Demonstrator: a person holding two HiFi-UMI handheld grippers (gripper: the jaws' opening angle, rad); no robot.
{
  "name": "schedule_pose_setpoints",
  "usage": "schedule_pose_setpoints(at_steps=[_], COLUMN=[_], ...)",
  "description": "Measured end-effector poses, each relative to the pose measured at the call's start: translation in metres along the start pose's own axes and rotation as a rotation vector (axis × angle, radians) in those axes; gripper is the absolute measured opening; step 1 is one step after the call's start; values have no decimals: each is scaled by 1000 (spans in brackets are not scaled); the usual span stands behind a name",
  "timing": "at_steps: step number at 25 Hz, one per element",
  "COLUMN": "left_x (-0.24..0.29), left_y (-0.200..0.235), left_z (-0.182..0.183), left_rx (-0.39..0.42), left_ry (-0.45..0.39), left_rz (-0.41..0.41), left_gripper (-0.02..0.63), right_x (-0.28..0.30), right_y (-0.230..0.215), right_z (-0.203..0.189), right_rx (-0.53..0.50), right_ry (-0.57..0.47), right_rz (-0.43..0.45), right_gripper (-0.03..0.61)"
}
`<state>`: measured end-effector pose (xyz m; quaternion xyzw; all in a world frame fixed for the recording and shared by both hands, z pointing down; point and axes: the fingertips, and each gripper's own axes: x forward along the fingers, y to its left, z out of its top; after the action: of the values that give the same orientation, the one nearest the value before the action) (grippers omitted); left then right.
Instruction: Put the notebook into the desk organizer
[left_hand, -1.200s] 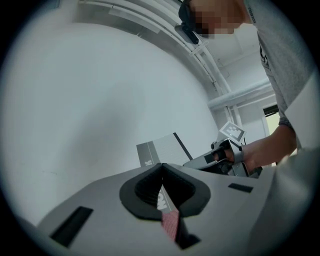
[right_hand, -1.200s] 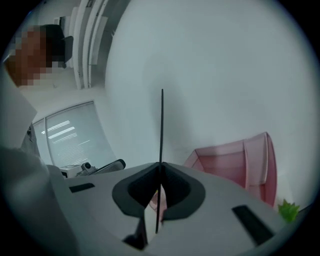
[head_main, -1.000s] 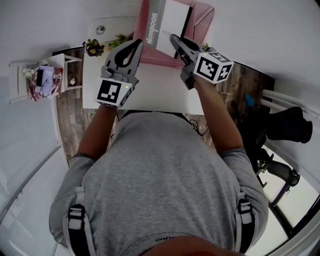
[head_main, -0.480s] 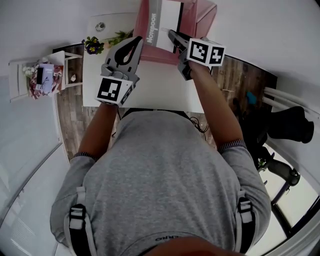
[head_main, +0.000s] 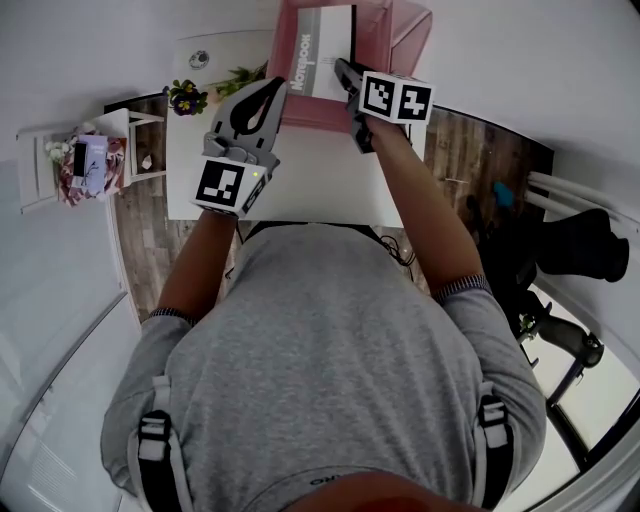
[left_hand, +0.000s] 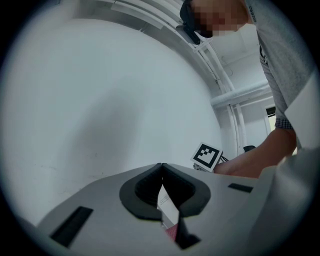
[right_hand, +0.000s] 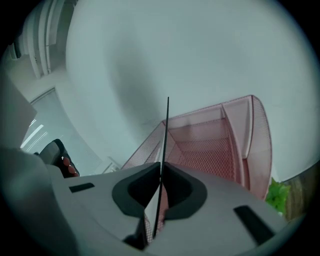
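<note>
- Notebook (head_main: 322, 52): stands on edge in the mouth of the pink mesh desk organizer (head_main: 300, 110), ahead of both tools, printed spine turned up toward the head camera. I cannot tell whether its bottom edge has reached the organizer floor.
- Right gripper view: the notebook (right_hand: 165, 127) shows as a thin dark line rising straight out from the tool tips. The organizer's mesh compartments (right_hand: 210, 145) lie beyond it and to its right.
- Judged reason for the hold: pinching one edge keeps the book vertical, so it can slide down between the mesh walls and not lie across the rim.
- Right tool (head_main: 346, 72): clamped on the notebook's near edge. In its own view the right tool (right_hand: 161, 167) has both pads pressed against the sheet, with no gap either side.
- Left tool (head_main: 272, 88): sits just left of the organizer's wall, level with the right tool, and I cannot tell if it touches the mesh.
- Left gripper view: the left tool (left_hand: 161, 166) has its tips meeting and nothing pinched. White and pink slivers show only through the hollow below the tips.
- Judgement: the left tool is idle or steadying, and insertion is nearly done, with the release not yet made.
- Surroundings: the white bench (head_main: 320, 185) carries the organizer, and a plant (head_main: 240, 76) stands left of the left tool.
</note>
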<state>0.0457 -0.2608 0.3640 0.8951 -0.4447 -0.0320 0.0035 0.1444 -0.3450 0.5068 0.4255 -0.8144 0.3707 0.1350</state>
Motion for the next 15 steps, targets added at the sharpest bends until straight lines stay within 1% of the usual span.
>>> schedule_pose_setpoints(at_steps=[5, 9, 15], left_x=[1, 0, -1], left_y=[4, 6, 10], left_z=[-3, -3, -4], left_rx=[-8, -10, -21], left_ry=[3, 5, -1], left_rz=[-4, -12, -19], left_gripper=[20, 20, 20], right_x=[8, 11, 15], right_y=[-8, -13, -7], right_z=[-1, 0, 8], right_rx=[-1, -17, -204], right_ry=[3, -7, -9], right_rz=[-43, -103, -195], right_gripper=[17, 44, 78])
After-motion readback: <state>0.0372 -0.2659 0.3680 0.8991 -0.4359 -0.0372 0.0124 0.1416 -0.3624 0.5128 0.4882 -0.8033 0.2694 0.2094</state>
